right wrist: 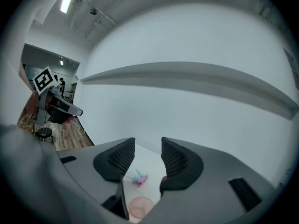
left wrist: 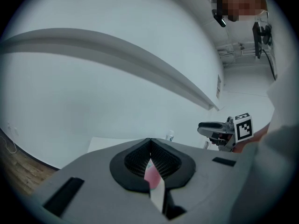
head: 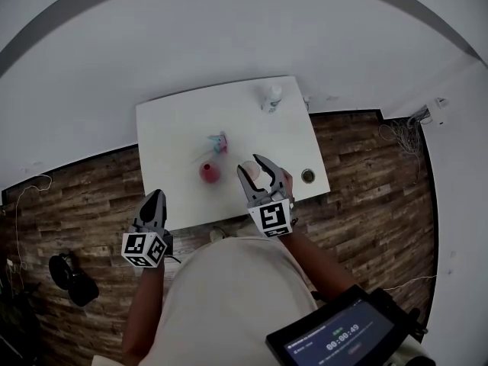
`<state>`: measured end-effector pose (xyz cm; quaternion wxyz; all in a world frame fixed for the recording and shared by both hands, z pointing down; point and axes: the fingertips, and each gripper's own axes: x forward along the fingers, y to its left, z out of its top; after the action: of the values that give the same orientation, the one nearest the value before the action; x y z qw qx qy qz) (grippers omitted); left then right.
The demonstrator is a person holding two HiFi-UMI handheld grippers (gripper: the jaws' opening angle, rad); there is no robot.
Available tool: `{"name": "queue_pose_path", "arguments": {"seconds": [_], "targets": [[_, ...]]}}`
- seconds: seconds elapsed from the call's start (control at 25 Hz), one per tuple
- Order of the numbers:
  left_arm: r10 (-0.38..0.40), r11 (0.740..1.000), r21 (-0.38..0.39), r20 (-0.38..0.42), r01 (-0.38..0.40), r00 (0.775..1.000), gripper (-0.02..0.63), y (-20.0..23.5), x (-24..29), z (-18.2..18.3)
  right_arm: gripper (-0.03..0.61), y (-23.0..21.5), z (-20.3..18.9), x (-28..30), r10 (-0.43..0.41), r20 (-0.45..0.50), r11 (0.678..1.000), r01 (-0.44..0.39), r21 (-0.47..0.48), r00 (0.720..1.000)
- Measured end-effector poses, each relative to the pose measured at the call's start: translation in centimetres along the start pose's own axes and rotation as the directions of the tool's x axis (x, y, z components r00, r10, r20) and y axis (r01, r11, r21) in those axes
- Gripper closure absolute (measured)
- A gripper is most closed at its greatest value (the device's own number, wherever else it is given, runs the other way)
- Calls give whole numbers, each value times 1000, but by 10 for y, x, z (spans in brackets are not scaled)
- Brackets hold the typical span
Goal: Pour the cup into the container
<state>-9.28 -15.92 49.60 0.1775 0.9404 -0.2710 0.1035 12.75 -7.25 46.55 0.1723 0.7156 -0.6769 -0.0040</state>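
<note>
Left tool: jaws together, own view

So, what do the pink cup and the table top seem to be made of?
The table top looks like smooth matte white laminate or painted board; no grain shows. The pink cup looks like thin translucent plastic: the white top shows through its wall.

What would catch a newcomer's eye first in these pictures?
The white table stands out against the dark wood floor, with a red container and a pale pink cup near its front edge. The right gripper hovers open at the cup, while the left gripper sits shut by the table's near left corner.
</note>
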Motion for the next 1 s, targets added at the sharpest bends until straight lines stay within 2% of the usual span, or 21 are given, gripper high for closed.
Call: {"name": "queue_pose_path", "arguments": {"seconds": [0.24,0.72,1.0], "targets": [[-24,999,-21,-11,24,1000,603,9,-17,-11,397,17,1,-11,-28,-14,1000,28,0,1000],[-140,989,-46,-58,138,988,603,-25,-29,-51,397,32,3,-64,-59,-42,998,58,-7,997],[-139,990,-34,-51,137,989,603,-41,-33,-50,397,29,-8,-91,-56,-44,998,57,5,997]]}}
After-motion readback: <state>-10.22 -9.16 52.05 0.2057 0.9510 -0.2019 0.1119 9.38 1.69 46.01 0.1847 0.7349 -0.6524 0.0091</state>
